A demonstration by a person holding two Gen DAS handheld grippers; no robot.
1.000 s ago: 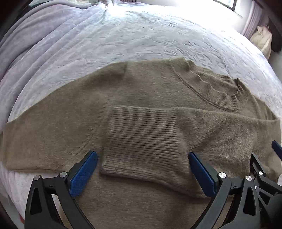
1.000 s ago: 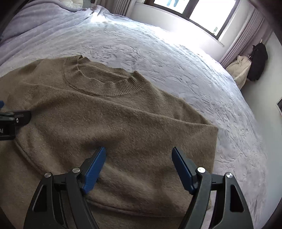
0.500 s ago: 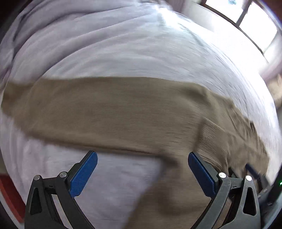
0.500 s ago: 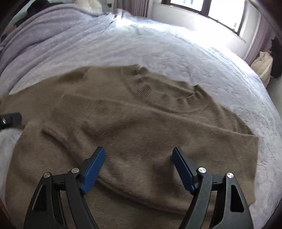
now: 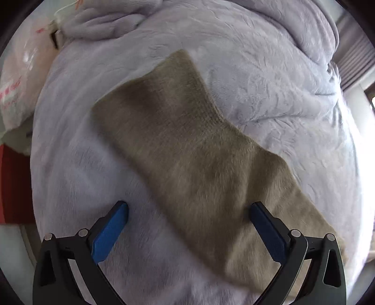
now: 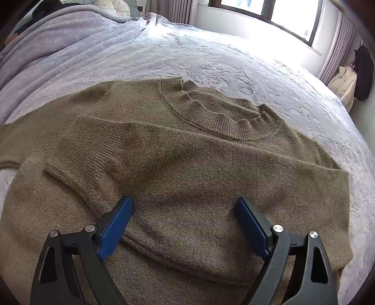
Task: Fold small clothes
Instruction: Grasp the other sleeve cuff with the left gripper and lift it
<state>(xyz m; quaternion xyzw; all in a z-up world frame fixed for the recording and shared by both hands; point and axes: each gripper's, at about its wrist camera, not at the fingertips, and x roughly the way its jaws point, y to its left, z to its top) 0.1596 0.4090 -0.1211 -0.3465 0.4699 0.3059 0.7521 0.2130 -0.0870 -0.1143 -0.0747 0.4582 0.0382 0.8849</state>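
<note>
You have the bed (image 6: 211,54) filling both views, covered in a pale lavender bedspread with an embossed pattern, and a thicker lavender blanket (image 6: 46,47) bunched along its far left side in the right wrist view. A window (image 6: 269,9) glares brightly behind the bed, with curtains (image 6: 337,47) at its right and a cream bag (image 6: 344,82) next to a black one (image 6: 363,68) on the floor by the wall.

The olive-brown knit sweater (image 6: 187,164) lies flat on the bedspread, neckline away from you. Its ribbed collar (image 6: 218,117) sits near the far edge of the garment. One sleeve is folded across the chest, its ribbed cuff (image 6: 79,154) lying on the left part of the body panel. The other sleeve (image 5: 199,152) stretches out flat over the bedspread in the left wrist view, running diagonally from lower right to upper left and ending in a ribbed cuff (image 5: 154,84).

Your right tool (image 6: 184,225) hangs over the folded sleeve and lower chest with its blue pads spread wide, gripping nothing. Your left tool (image 5: 187,227) is likewise wide apart and empty: the outstretched sleeve passes between its fingers, the left pad (image 5: 110,232) over bare bedspread, the right pad (image 5: 267,232) over knit. Whether either tool touches the fabric cannot be told.

At the upper left of the left wrist view a pinkish plastic package (image 5: 16,82) lies beside the bed.
</note>
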